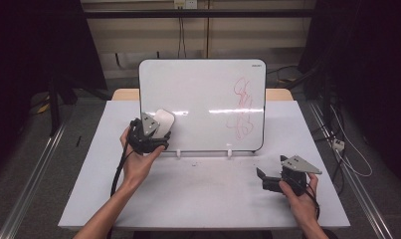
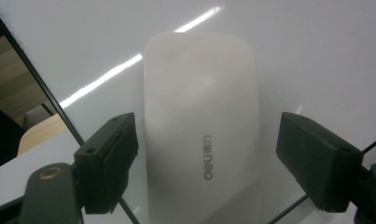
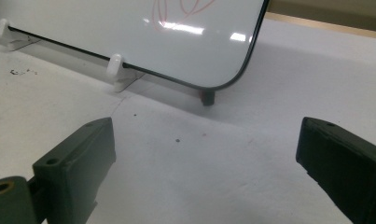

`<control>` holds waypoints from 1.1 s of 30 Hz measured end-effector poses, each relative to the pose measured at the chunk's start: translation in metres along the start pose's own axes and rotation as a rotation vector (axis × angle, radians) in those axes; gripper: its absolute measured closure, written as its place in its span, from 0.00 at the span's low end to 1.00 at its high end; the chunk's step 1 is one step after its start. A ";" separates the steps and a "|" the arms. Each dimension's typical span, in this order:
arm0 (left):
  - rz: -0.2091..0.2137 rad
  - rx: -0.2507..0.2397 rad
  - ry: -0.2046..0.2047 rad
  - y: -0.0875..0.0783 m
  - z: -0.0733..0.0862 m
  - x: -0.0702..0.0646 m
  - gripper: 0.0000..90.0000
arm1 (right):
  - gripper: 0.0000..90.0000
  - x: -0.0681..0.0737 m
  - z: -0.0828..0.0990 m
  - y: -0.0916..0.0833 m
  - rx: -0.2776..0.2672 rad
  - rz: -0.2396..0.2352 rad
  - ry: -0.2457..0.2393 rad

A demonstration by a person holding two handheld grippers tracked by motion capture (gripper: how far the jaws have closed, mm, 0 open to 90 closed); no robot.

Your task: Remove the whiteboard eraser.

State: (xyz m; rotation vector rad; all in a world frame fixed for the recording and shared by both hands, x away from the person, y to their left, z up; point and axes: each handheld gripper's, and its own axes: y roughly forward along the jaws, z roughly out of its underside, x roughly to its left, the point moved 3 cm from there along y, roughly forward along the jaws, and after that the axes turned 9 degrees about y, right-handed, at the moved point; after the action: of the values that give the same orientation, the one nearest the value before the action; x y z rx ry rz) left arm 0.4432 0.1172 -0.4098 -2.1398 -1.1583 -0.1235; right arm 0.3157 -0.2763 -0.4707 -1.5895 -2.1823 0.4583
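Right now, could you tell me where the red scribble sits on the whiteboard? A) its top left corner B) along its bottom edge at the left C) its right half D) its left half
C: in the high view the red scribble runs down the right half of the whiteboard, while the white eraser is at the left.

Dim room, bright table; streaks of glare cross the whiteboard [image 1: 203, 99], close views soft.

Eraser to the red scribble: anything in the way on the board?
Nothing visible. The eraser sits at the whiteboard's left side, between the left gripper's jaws; bare white board runs from it to the red scribble at the right.
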 end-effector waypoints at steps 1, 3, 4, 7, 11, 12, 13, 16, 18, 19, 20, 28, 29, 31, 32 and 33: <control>0.005 0.002 -0.002 0.001 0.001 0.000 0.24 | 0.05 0.000 0.000 0.000 0.000 0.001 -0.004; 0.001 0.011 0.025 0.002 0.001 -0.002 0.25 | 0.05 0.000 0.000 0.000 0.000 0.001 -0.002; 0.001 0.011 0.026 0.003 0.001 -0.003 0.25 | 0.05 0.000 0.000 0.000 0.000 0.003 -0.003; -0.010 0.018 0.020 0.005 0.001 -0.003 0.28 | 0.05 0.000 0.000 0.003 0.008 0.005 0.000; -0.023 0.026 0.019 0.008 0.001 -0.003 0.32 | 0.05 0.001 0.000 0.003 0.008 0.001 -0.007; -0.023 0.030 0.014 0.008 0.001 -0.003 0.32 | 0.05 0.001 0.000 0.003 0.007 0.002 -0.007; -0.026 0.036 0.015 0.009 0.001 -0.003 0.32 | 0.05 0.001 0.000 0.003 0.006 0.001 -0.007; -0.028 0.047 0.020 0.009 0.000 -0.004 0.32 | 0.05 0.000 0.000 0.003 0.007 0.002 -0.004; -0.029 0.050 0.020 0.009 0.000 -0.004 0.32 | 0.05 0.001 0.000 0.003 0.007 0.001 -0.009; -0.032 0.050 0.022 0.010 0.000 -0.004 0.32 | 0.05 0.001 0.000 0.003 0.006 0.001 -0.010; -0.031 0.052 0.020 0.009 0.001 -0.004 0.32 | 0.05 0.001 0.000 0.003 0.005 0.000 -0.009; -0.039 0.053 0.023 0.010 0.001 -0.005 0.33 | 0.05 0.002 0.000 0.003 0.005 -0.003 -0.013; -0.039 0.053 0.023 0.010 0.001 -0.005 0.33 | 0.05 0.002 0.000 0.003 0.005 -0.003 -0.014; -0.042 0.055 0.020 0.010 0.001 -0.006 0.33 | 0.05 0.001 0.000 0.003 0.006 -0.003 -0.015; -0.040 0.064 0.015 0.010 0.000 -0.005 0.33 | 0.05 0.001 0.000 0.003 0.008 0.001 -0.014; -0.037 0.064 0.011 0.010 0.000 -0.005 0.33 | 0.05 0.001 0.000 0.002 0.007 0.001 -0.014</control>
State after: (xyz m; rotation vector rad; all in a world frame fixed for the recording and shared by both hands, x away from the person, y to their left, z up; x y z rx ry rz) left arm 0.4475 0.1104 -0.4170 -2.0594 -1.1808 -0.1132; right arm 0.3174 -0.2747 -0.4717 -1.5882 -2.1882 0.4775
